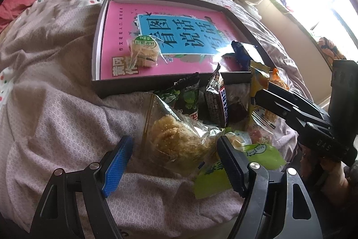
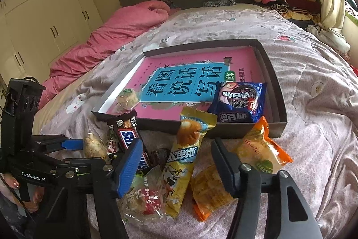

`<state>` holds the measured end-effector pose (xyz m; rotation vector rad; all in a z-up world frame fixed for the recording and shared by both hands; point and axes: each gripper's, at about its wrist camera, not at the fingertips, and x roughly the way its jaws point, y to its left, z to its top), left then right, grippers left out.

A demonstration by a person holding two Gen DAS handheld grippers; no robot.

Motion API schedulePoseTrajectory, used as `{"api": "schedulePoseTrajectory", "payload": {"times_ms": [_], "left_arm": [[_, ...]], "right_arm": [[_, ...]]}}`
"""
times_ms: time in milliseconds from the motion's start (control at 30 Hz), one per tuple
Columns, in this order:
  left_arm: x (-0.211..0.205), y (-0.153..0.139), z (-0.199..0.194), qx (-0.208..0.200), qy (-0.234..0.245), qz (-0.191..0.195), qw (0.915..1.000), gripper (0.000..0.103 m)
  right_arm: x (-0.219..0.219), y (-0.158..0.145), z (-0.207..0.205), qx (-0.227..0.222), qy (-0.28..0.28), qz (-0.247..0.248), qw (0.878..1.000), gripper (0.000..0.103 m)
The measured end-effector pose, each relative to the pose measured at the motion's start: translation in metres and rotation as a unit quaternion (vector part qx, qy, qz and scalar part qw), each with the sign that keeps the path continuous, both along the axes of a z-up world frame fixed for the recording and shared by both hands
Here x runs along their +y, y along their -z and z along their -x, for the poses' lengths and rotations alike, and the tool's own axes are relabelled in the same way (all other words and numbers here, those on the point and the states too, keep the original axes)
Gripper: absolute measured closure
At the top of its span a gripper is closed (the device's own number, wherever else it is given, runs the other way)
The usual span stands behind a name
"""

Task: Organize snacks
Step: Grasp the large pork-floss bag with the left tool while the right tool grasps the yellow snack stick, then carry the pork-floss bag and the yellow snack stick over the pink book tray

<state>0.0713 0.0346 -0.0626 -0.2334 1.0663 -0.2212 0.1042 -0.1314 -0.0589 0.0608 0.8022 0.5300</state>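
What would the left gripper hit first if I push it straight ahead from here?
Most likely the clear bag of crumbly pastry, which lies directly between the open fingers of the left gripper. Beyond it lie the chocolate bar and the box; depth is uncertain.

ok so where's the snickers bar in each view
Left wrist: the Snickers bar stands centre-right, just in front of the box's near wall.
Right wrist: the bar lies lower left, behind the blue finger pad.
Shared landmark: the pink book inside the dark box.
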Motion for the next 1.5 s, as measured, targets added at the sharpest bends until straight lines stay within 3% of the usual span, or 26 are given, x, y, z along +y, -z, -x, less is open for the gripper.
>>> {"api": "schedulePoseTrajectory", "payload": {"times_ms": [267,367,467,933,1500], "left_arm": [[0.002,0.006,-0.003,0.002,-0.004,-0.003,1.0000,0.024],[0.002,0.006,-0.003,0.002,-0.006,-0.001,1.0000,0.024],[0.003,0.006,-0.002,0.003,-0.010,0.004,0.9999,0.024],[0.008,0.001,0.002,-0.004,-0.008,0.012,0.9999,0.043],[0.020,-0.033,0.010,-0.069,-0.035,0.018,0.9969,0.044]], "right_arm": [[0.003,0.011,-0.010,0.026,-0.004,-0.003,1.000,0.062],[0.004,0.017,-0.013,0.037,-0.008,-0.001,0.999,0.076],[0.007,0.017,-0.013,0.036,-0.012,0.003,0.999,0.077],[0.004,0.004,-0.008,-0.002,-0.010,-0.005,1.000,0.077],[-0.004,-0.013,-0.005,-0.036,-0.004,-0.027,0.999,0.077]]}}
